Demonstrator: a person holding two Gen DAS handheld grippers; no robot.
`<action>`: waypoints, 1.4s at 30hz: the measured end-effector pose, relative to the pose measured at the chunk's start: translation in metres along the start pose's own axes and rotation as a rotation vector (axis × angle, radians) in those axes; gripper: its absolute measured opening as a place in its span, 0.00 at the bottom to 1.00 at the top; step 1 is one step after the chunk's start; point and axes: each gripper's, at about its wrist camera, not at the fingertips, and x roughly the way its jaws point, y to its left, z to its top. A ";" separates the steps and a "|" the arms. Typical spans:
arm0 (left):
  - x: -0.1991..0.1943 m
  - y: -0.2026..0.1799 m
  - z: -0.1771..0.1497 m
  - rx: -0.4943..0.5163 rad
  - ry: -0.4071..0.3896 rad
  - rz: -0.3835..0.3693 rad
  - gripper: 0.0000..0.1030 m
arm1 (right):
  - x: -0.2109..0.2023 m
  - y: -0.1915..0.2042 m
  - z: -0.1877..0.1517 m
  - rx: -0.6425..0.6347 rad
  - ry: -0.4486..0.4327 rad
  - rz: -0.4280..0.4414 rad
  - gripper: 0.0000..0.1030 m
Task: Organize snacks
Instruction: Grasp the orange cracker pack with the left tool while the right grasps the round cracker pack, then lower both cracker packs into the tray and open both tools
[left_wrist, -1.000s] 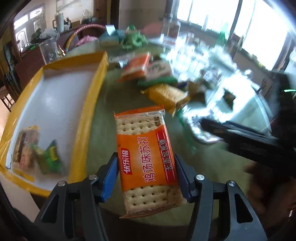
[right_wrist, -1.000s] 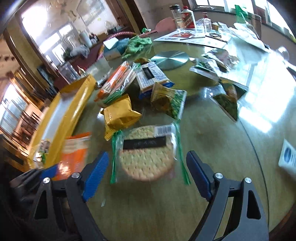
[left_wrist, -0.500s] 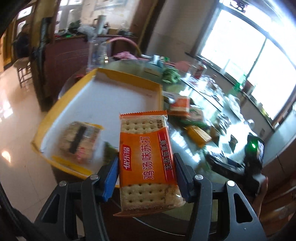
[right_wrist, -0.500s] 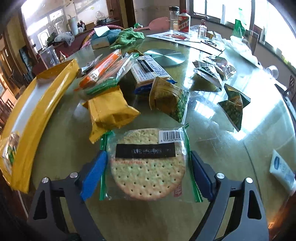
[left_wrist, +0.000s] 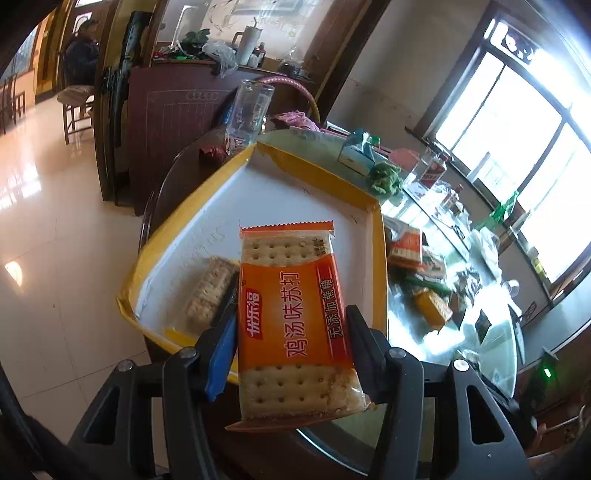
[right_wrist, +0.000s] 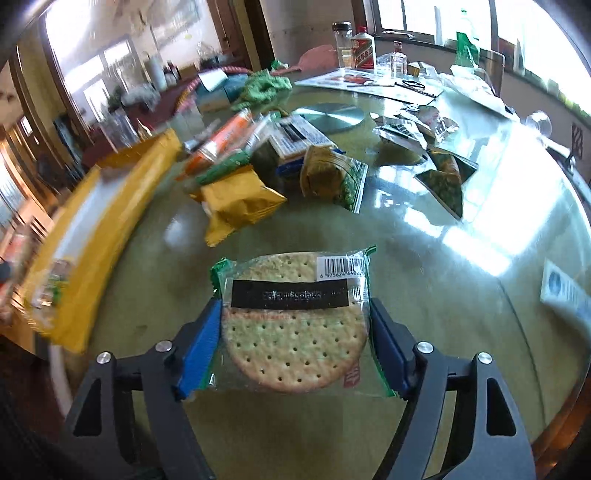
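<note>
The left gripper (left_wrist: 291, 354) has swung round from the snack pile and now hangs over the near corner of the shallow yellow-rimmed white tray (left_wrist: 380, 258), its fingers pinched flat against both long edges of the orange rectangular soda-cracker packet (left_wrist: 291, 321) — so this one looks a moment from being dropped in. Meanwhile the right gripper (right_wrist: 295, 347), which a second ago stood wide around the clear green-edged packet of one round cracker (right_wrist: 295, 325), has closed; its blue pads (right_wrist: 199, 347) now press the wrapper on either side, though the packet appears still low over the glass-topped round table (right_wrist: 424, 369) on the side away from the tray. That means two snacks are in hand at once, and I'd judge the sorting is barely begun. Counting: in the tray I can make out one clear packet of pale crackers (left_wrist: 210, 291), partly hidden behind the orange one — more may lie out of sight; beyond the round cracker lie one crumpled gold foil bag (right_wrist: 236, 205), one long orange packet (right_wrist: 221, 138), and about three green three-cornered pouches (right_wrist: 447, 181), the rest being too jumbled to number
</note>
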 end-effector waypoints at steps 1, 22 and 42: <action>0.000 0.002 0.004 0.000 -0.006 0.000 0.54 | -0.008 0.003 0.000 -0.003 -0.018 0.026 0.75; 0.104 0.031 0.087 0.077 0.189 0.092 0.55 | 0.075 0.243 0.069 -0.433 0.085 0.214 0.75; 0.024 -0.003 0.037 0.075 -0.116 0.051 0.82 | 0.013 0.169 0.056 -0.202 -0.028 0.378 0.87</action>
